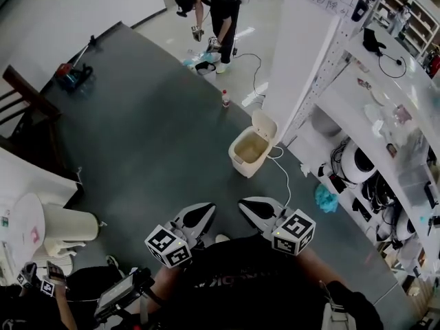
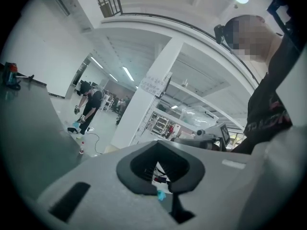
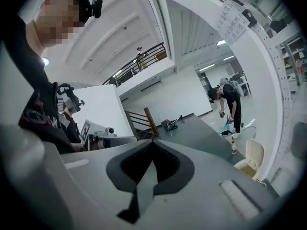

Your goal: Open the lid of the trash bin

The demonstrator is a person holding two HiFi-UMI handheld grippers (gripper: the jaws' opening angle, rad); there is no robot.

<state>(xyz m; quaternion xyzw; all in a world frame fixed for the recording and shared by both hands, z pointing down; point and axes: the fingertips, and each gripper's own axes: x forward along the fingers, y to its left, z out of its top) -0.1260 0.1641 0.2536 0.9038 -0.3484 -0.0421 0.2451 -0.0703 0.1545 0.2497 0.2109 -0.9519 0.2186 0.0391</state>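
The cream trash bin (image 1: pixel 249 150) stands on the dark floor ahead of me, its hinged lid (image 1: pixel 265 124) tipped up and back and the inside showing. In the right gripper view the trash bin (image 3: pixel 250 160) sits low at the right, lid raised. My left gripper (image 1: pixel 205 210) and right gripper (image 1: pixel 245 204) hang side by side close to my body, well short of the bin and touching nothing. Both are shut and empty. My left gripper (image 2: pixel 157 144) points toward the white shelving. My right gripper (image 3: pixel 152 143) points across the dark floor.
A white pillar (image 1: pixel 302 53) and white shelving (image 1: pixel 385 115) rise just right of the bin, and a cable (image 1: pixel 283 177) runs past it. A small bottle (image 1: pixel 225 99) stands beyond. Another person (image 1: pixel 216 9) bends over far off. A white pedal bin (image 1: pixel 65 225) stands at my left.
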